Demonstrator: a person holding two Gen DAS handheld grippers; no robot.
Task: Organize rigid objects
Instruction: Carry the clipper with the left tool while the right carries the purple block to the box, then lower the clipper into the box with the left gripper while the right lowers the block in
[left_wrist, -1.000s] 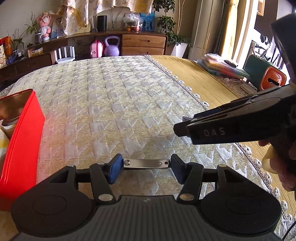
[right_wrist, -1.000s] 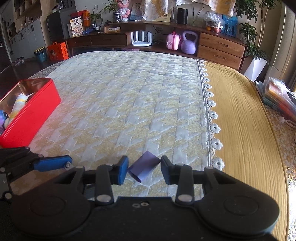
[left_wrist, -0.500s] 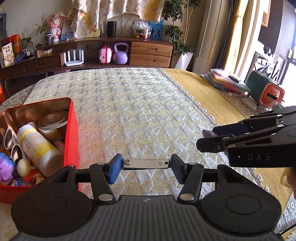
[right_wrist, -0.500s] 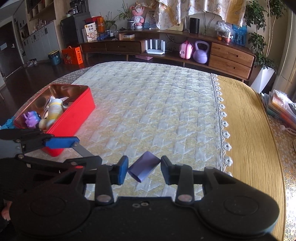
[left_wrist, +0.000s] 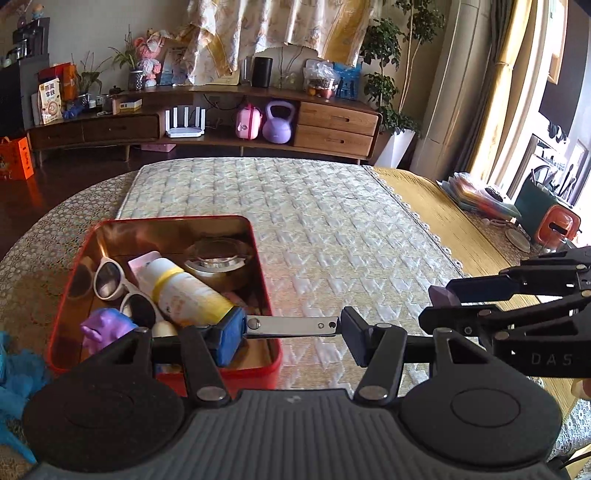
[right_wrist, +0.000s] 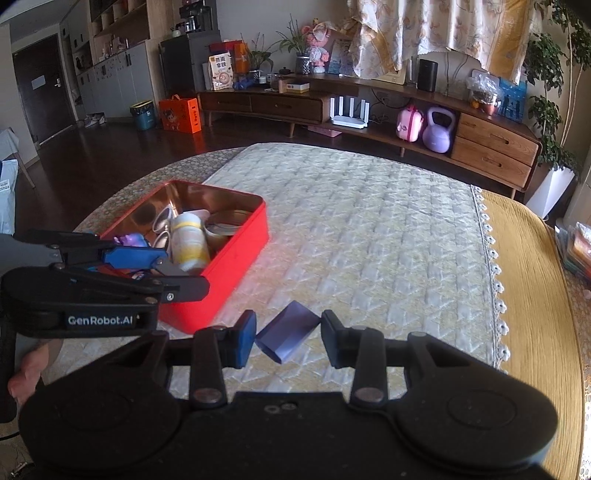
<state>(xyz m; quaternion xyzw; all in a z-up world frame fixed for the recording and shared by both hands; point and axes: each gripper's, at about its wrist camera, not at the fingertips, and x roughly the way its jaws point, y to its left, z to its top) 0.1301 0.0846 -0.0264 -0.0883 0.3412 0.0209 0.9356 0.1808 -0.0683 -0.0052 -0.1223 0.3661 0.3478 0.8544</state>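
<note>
My left gripper (left_wrist: 291, 328) is shut on a flat silver metal bar (left_wrist: 291, 326), held in the air over the right wall of a red tin box (left_wrist: 275, 354). The box holds white sunglasses (left_wrist: 110, 275), a yellow-and-white bottle (left_wrist: 184, 288), a round metal tin (left_wrist: 218, 258) and a purple toy (left_wrist: 105, 328). My right gripper (right_wrist: 288, 338) is shut on a small purple box (right_wrist: 286, 336), held above the quilt to the right of the red tin box (right_wrist: 236, 254). The left gripper (right_wrist: 147, 266) shows at the left of the right wrist view.
The quilted cream cover (left_wrist: 332, 229) spans the table, with a yellow cloth (right_wrist: 532, 280) along its right side. A stack of papers (left_wrist: 476, 195) and an orange object (left_wrist: 557, 225) lie at the far right. A blue cloth (left_wrist: 14, 369) lies left of the box.
Both grippers have risen and swung left toward the red box, which now shows fully with its contents. Each keeps hold of its object.
</note>
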